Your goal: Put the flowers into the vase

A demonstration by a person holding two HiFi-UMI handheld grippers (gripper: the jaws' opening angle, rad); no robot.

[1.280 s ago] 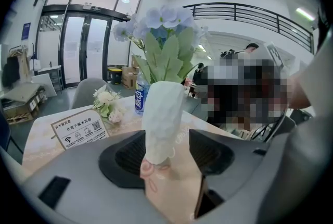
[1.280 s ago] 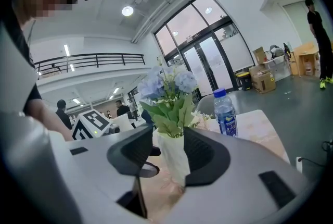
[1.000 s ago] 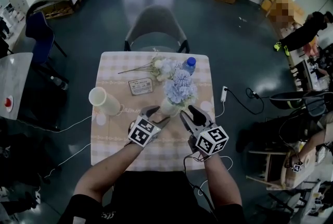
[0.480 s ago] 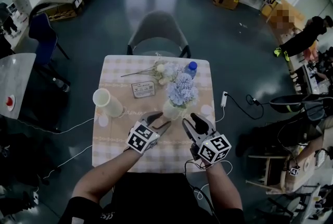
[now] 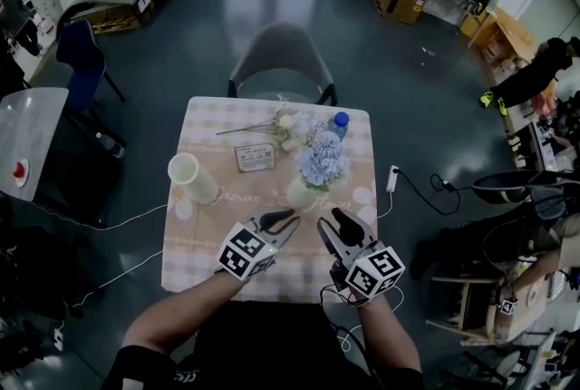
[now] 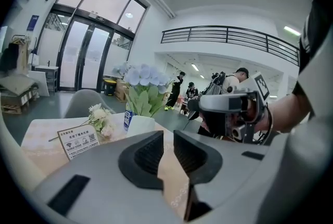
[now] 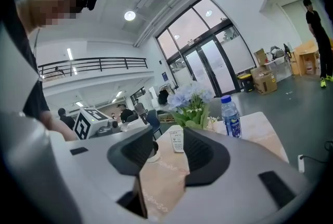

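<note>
Near vase (image 5: 302, 194), left: left hand-held gripper (image 5: 281, 221), jaws narrow, just closing, empty.
Near vase, right: right hand-held gripper (image 5: 330, 221), jaws wide, empty.

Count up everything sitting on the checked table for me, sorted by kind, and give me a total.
Flower bunches: 2, the blue flowers and the white flowers
Vase: 1
Cup: 1
Bottle: 1
Card: 1
Total: 6
</note>
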